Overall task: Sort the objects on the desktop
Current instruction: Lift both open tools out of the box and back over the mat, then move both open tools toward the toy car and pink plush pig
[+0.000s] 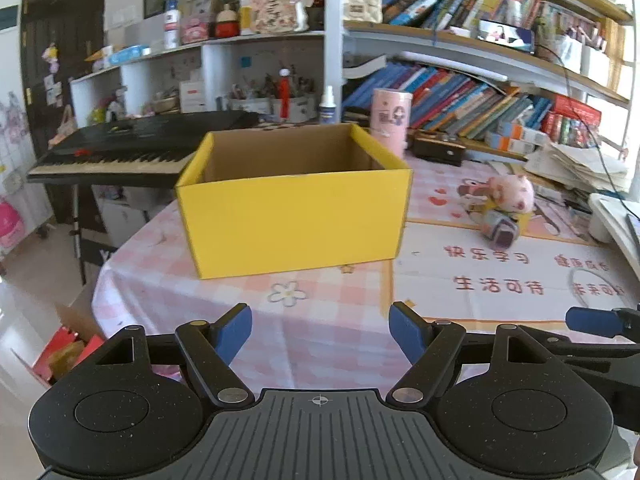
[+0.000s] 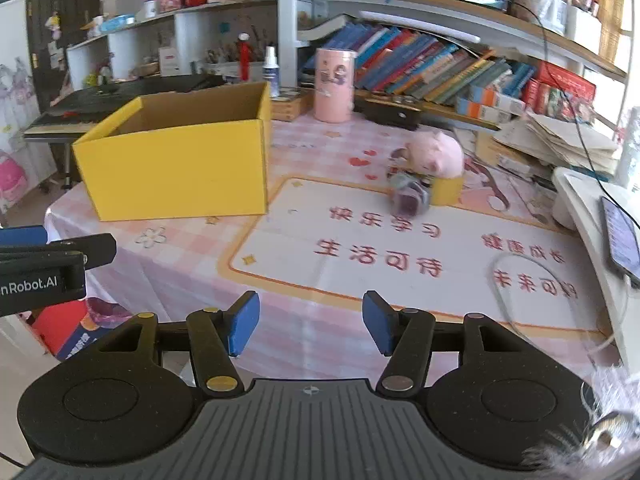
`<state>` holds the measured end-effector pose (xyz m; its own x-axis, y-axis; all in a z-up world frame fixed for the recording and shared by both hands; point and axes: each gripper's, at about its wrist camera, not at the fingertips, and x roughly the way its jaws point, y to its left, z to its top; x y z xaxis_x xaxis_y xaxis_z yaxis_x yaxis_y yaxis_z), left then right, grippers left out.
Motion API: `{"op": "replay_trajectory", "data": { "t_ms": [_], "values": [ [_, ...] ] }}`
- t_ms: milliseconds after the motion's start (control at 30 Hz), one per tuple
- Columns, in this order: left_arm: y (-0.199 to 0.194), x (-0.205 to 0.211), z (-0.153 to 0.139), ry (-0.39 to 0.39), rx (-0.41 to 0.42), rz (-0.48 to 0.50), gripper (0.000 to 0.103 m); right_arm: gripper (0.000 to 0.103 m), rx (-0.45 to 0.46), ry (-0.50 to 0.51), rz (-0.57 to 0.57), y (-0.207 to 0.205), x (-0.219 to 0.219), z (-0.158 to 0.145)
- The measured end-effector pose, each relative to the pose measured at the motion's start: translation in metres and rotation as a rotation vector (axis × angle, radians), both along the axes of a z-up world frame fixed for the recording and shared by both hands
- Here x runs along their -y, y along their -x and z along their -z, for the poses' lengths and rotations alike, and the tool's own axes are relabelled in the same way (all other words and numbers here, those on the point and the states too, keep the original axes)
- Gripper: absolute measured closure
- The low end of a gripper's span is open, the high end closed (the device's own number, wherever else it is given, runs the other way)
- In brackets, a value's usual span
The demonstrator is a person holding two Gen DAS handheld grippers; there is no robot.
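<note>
Hovering over the bench (image 1: 328, 320), we hold the left hand-held gripper (image 1: 320, 330) with its blue pads wide apart and nothing between them. Our right hand-held gripper (image 2: 310, 326) also stands apart and bare. An open yellow box (image 1: 294, 216) sits ahead on the checked cloth. Well to its right, a pink plush toy (image 2: 438, 152) rests on a small yellow block (image 2: 448, 192), touching a purple watch (image 2: 410, 198).

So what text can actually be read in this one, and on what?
"快乐学习" on the desk mat.
"生活可待" on the same mat.
"nRobot.AI", cut off at the frame edge, on the left gripper.
Mat's right-hand words, book spines, pink tin: too blurred.
</note>
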<state>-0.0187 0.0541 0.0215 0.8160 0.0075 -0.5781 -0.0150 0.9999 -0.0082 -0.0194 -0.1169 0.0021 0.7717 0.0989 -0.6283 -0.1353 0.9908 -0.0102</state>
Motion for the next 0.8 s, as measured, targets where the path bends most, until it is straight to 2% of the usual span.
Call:
{"op": "replay_trajectory", "data": {
  "t_ms": [533, 800],
  "values": [
    [-0.019, 0.047, 0.001, -0.01, -0.003, 0.155, 0.025, 0.045, -0.011, -0.018, 0.144, 0.002, 0.048, 0.0],
    [-0.032, 0.06, 0.001, -0.007, -0.006, 0.167, 0.025, 0.045, -0.016, -0.014, 0.138, -0.013, 0.058, -0.001]
  ]
}}
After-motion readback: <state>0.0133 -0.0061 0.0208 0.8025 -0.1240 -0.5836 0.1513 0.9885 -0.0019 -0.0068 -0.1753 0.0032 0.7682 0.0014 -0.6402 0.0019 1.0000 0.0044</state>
